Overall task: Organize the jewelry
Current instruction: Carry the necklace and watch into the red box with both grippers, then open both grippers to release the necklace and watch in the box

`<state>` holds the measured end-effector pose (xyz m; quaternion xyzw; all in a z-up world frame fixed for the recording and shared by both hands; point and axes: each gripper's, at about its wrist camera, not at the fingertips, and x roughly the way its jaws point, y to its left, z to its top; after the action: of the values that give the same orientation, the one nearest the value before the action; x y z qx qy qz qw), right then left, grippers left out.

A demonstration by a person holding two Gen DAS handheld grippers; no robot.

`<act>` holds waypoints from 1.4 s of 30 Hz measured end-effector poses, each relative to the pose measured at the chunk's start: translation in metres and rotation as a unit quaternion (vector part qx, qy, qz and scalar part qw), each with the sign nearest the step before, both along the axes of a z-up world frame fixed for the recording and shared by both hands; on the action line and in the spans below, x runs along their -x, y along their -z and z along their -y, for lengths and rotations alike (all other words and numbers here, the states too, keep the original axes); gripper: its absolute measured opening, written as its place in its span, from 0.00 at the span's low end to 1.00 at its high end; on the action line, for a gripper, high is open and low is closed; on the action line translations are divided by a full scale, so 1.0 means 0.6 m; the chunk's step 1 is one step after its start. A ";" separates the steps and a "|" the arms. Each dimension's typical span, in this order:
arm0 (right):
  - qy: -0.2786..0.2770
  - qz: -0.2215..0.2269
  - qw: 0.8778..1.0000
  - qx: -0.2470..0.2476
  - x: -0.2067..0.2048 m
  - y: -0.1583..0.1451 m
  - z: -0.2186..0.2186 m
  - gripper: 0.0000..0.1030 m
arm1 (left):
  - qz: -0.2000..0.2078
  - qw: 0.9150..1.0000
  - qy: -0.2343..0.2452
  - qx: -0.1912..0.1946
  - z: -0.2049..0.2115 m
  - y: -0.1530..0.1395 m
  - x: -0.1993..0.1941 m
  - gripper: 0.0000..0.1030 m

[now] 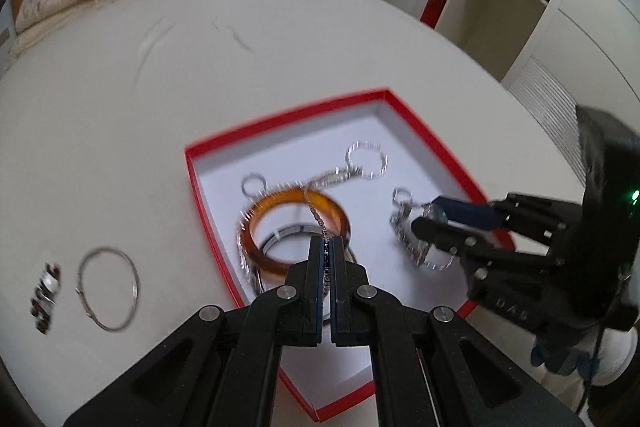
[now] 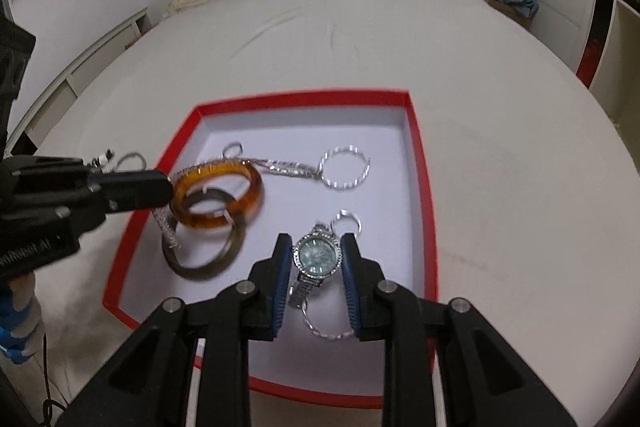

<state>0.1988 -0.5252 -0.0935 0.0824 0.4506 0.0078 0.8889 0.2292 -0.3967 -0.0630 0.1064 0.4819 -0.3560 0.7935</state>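
Now, watch [image 2: 318,257]: pinched by its round case between the blue pads of my right gripper [image 2: 316,259], low over the near right part of the red-rimmed box [image 2: 424,187]; its metal link band hangs below with a thin wire ring.
Watch handling: light but with a glass face, I judge it fragile; the case edge is the sound place to hold, since the links would flop and slip.
Chain [image 1: 322,215]: my left gripper [image 1: 327,247] is pressed together on a fine silver chain, which runs from the jaws over the amber bangle [image 1: 276,211] to a twisted wire ring [image 1: 367,159] further into the box.
Chain handling: limp, very light, likely to snag on the bangle if dragged.
Bangles: the amber one is smooth, glossy, rigid and probably slippery; it overlaps a dull grey-brown bangle [image 2: 208,255], also stiff.
Box: shallow card, white floor, sitting on the bed [image 2: 500,167] near its foot edge.
Outside the box: a thin wire hoop [image 1: 108,289] and a dark beaded piece [image 1: 47,297] lie on the sheet to its left.
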 end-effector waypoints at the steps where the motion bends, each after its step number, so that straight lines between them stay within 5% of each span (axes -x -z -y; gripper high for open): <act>1: -0.002 -0.004 1.000 0.001 0.002 0.005 0.000 0.23 | -0.002 1.000 0.001 -0.001 -0.002 0.005 0.003 0.02; 16: -0.022 -0.025 0.999 0.029 0.006 0.024 -0.010 0.23 | -0.019 0.999 0.007 -0.027 -0.021 0.066 0.025 0.02; 35: -0.017 -0.034 0.998 0.044 0.019 0.021 -0.006 0.24 | -0.020 0.999 0.003 -0.032 -0.028 0.069 0.026 0.03; 42: -0.011 -0.034 0.999 0.041 0.030 0.013 -0.001 0.24 | -0.019 0.999 0.003 -0.034 -0.031 0.062 0.029 0.16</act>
<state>0.1805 -0.5245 -0.1014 0.0409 0.4810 -0.0036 0.8758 0.2117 -0.3779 -0.1002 0.1278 0.5086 -0.3443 0.7787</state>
